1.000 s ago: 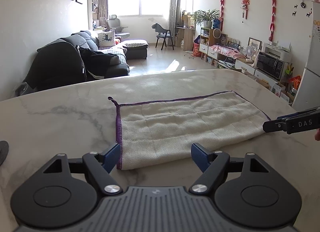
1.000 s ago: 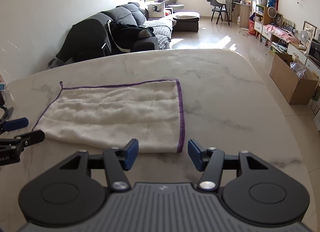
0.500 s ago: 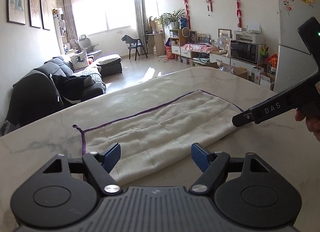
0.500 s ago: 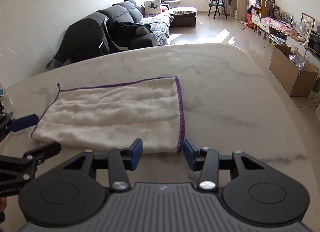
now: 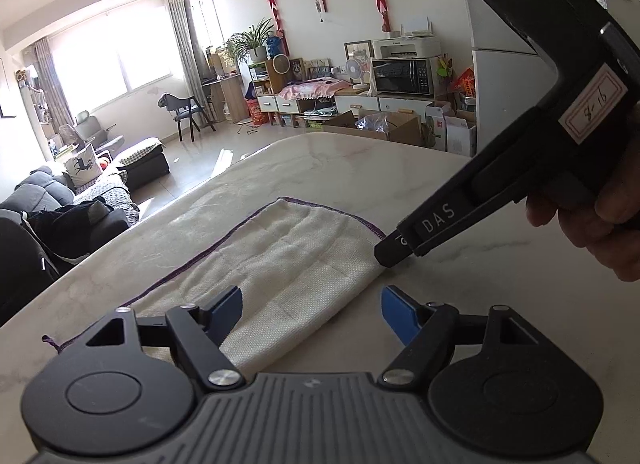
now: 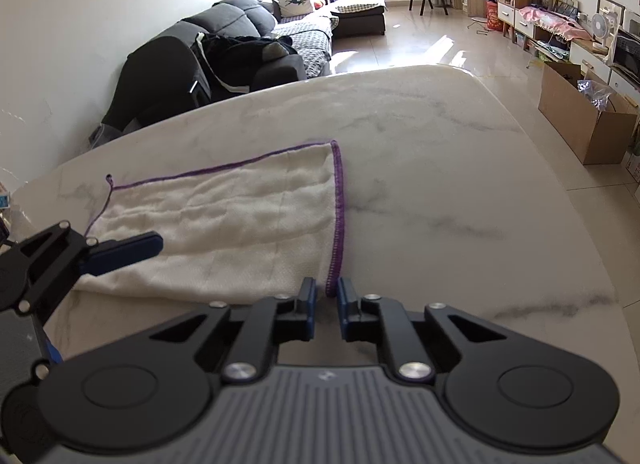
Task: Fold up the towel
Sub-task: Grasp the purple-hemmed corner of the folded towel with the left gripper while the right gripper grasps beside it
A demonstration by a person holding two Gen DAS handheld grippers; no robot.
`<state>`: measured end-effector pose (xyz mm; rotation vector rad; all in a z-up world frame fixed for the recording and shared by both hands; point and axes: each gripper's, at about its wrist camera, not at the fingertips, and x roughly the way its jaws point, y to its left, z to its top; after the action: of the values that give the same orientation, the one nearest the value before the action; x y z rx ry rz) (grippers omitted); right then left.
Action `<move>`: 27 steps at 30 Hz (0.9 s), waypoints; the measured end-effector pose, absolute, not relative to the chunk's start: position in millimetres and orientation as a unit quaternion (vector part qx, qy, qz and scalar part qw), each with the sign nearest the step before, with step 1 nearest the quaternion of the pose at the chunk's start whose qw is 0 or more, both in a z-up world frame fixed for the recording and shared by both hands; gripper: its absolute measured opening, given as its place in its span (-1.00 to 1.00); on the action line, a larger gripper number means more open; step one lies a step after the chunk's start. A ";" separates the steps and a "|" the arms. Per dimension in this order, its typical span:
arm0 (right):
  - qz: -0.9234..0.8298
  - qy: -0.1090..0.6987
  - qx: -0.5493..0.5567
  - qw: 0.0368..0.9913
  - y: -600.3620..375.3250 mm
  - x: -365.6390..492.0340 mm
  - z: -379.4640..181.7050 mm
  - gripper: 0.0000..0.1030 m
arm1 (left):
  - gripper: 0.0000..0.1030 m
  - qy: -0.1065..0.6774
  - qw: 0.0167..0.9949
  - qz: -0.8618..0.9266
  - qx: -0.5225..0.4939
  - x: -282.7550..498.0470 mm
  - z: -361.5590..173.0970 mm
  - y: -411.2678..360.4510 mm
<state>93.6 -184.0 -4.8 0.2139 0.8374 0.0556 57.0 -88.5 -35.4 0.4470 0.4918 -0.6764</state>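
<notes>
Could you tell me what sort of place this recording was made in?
Most likely a home living room: a grey sofa by the wall, a microwave on low drawers, and a marble-look table.

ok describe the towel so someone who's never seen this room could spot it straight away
Find the pale marble table in the living room. The towel lies flat on it, cream and already doubled over. Its purple stitched edging sets it apart, and the right gripper pinches its near corner.

Counter [image 6: 460, 168]: pale marble with grey veining and a rounded far edge, being shown in both wrist views. One item is being carried directly on it: white towel [image 6: 224, 224], purple-stitched hem, lying flat, folded double.
</notes>
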 end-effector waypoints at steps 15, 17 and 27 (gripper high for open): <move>0.060 0.392 0.138 0.907 -195.6 95.9 19.6 -0.82 | -0.08 0.237 0.885 -0.334 0.221 82.0 -64.6 -125.7; 0.065 0.391 0.138 0.907 -196.3 97.0 22.0 -0.82 | -0.25 0.242 0.891 -0.322 0.211 89.0 -67.7 -129.5; 0.038 0.396 0.180 0.900 -220.4 118.0 26.0 -0.22 | -0.90 0.272 0.909 -0.290 0.123 127.4 -59.9 -121.8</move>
<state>118.0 -220.4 26.0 0.3722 0.8197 0.0796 127.4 -121.8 -59.9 0.2537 0.5605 -0.5974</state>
